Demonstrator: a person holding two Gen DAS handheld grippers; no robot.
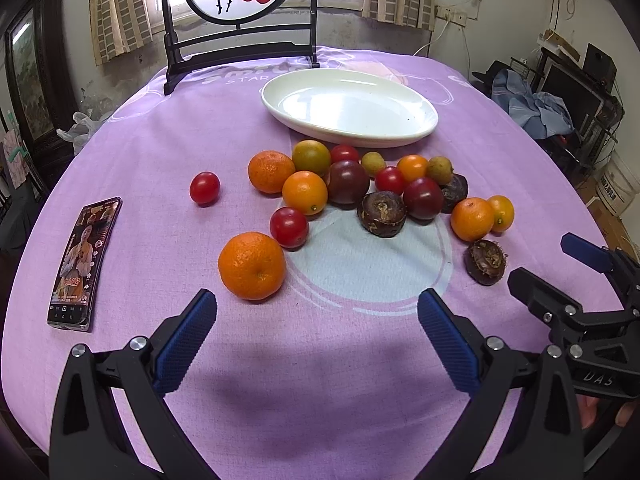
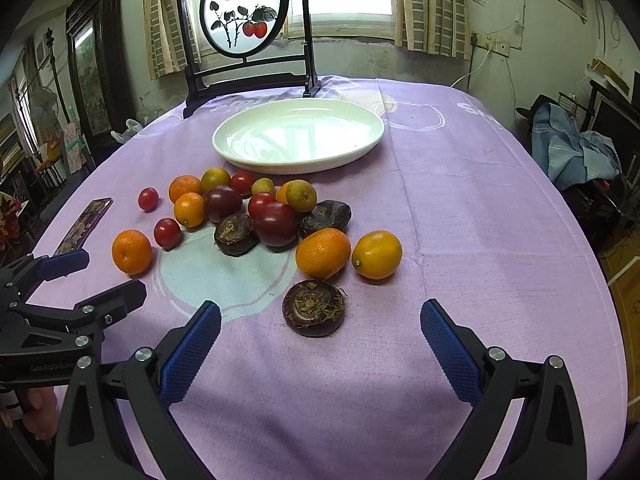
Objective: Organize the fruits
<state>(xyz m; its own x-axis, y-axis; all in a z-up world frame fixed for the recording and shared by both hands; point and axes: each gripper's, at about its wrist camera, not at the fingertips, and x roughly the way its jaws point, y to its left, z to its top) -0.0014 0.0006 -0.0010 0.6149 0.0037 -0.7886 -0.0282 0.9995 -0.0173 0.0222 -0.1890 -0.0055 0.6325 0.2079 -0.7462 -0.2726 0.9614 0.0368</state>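
Orange mandarin [image 1: 252, 266], lower centre-left: light, soft-skinned, bruisable, best pinched across widest middle; left gripper [image 1: 316, 320] and right gripper [image 2: 320, 330] both spread, empty.

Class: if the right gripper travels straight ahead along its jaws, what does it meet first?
Most likely the dark brown water chestnut, lying alone just ahead of the open right gripper; depth is uncertain.
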